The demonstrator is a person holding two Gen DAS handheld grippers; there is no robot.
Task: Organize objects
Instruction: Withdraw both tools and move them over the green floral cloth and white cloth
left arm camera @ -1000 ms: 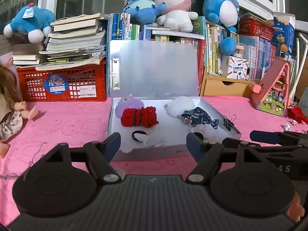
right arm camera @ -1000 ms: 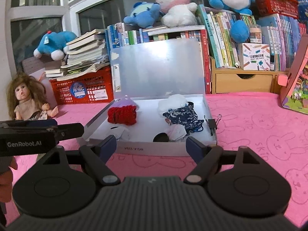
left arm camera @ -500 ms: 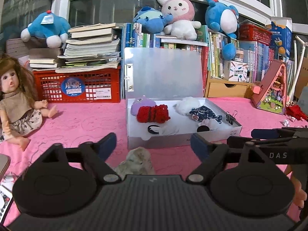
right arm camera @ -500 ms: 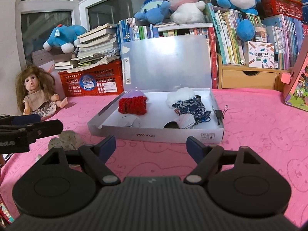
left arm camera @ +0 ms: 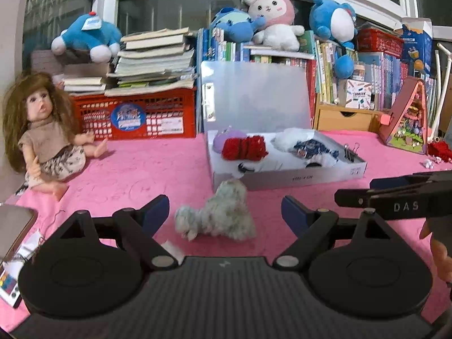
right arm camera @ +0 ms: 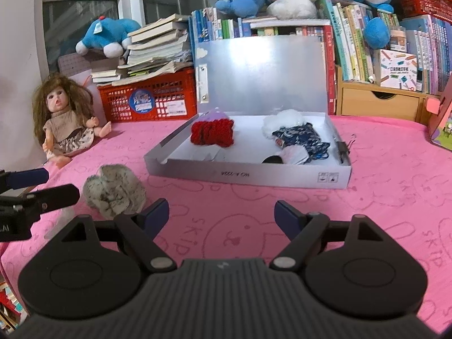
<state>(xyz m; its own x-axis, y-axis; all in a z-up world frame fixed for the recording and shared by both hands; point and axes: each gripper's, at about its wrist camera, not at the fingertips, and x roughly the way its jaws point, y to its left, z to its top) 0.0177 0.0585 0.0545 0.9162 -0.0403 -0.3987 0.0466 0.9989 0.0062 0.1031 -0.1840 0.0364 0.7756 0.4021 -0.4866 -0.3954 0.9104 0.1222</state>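
A grey fluffy ball [left arm camera: 220,214] lies on the pink cloth, between the blue-tipped fingers of my left gripper [left arm camera: 224,212]. The jaws stand wide and the pads do not touch it. My right gripper [right arm camera: 221,214] is open over bare cloth, with the fluffy ball [right arm camera: 114,195] to its left. Behind both stands the white box [left arm camera: 296,179] with its lid upright. It holds a red knitted piece [right arm camera: 212,132], a white puff and a blue patterned cloth [right arm camera: 299,138]. Each gripper shows in the other's view: the right gripper [left arm camera: 395,195] and the left gripper [right arm camera: 42,192].
A doll [left arm camera: 42,138] sits at the far left by the wall. A red crate [left arm camera: 135,115] under stacked books, shelves of books, plush toys and a wooden drawer line the back. A pink toy house [left arm camera: 406,121] stands at the right. A binder clip [right arm camera: 343,148] sits on the box's right wall.
My left gripper has drawn back from the box and its jaws have widened; the grey fluffy ball has come into view between them. The right gripper has backed away a little.
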